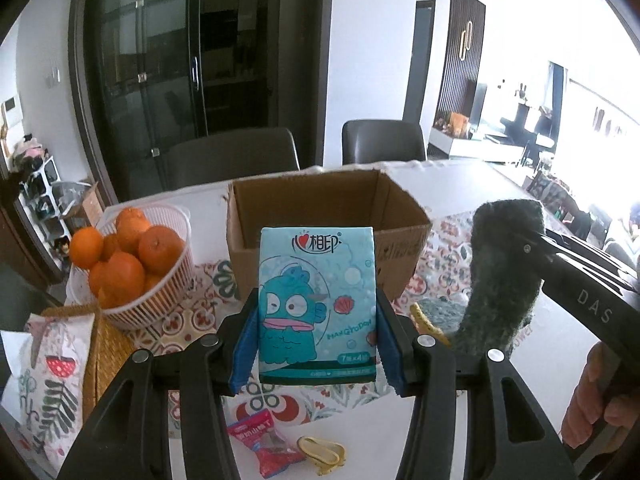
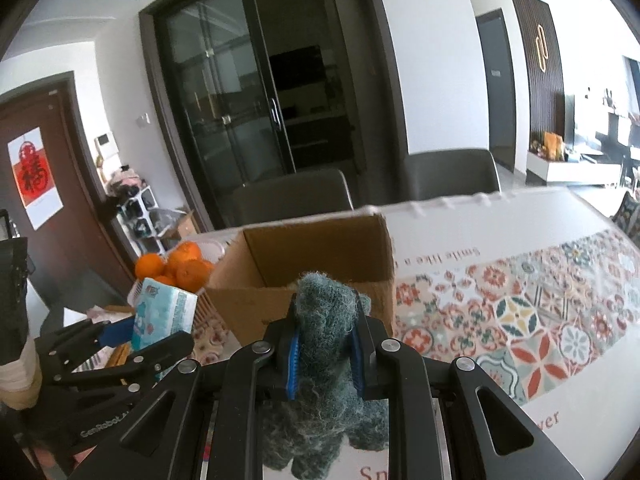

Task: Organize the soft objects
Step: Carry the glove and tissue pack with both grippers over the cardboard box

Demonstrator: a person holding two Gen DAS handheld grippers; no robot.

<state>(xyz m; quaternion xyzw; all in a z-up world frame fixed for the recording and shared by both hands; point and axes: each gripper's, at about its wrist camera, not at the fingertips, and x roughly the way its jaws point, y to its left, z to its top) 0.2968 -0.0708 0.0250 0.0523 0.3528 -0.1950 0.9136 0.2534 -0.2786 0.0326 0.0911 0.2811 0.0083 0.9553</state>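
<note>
My left gripper point(image 1: 318, 320) is shut on a teal tissue pack point(image 1: 317, 304) with a cartoon fish, held upright above the table in front of an open cardboard box point(image 1: 320, 216). My right gripper point(image 2: 325, 340) is shut on a dark green fuzzy cloth point(image 2: 326, 344), held just short of the same box point(image 2: 312, 256). The cloth point(image 1: 504, 276) also shows at the right of the left wrist view, hanging from the right gripper. The tissue pack point(image 2: 164, 316) and left gripper show at the left of the right wrist view. The box's inside looks bare where it shows.
A white basket of oranges point(image 1: 132, 264) stands left of the box. A red snack packet point(image 1: 268, 452) and a yellow item point(image 1: 324, 450) lie on the patterned tablecloth point(image 2: 520, 320) near me. A patterned bag point(image 1: 52, 380) lies at the left. Two dark chairs point(image 1: 384, 142) stand behind the table.
</note>
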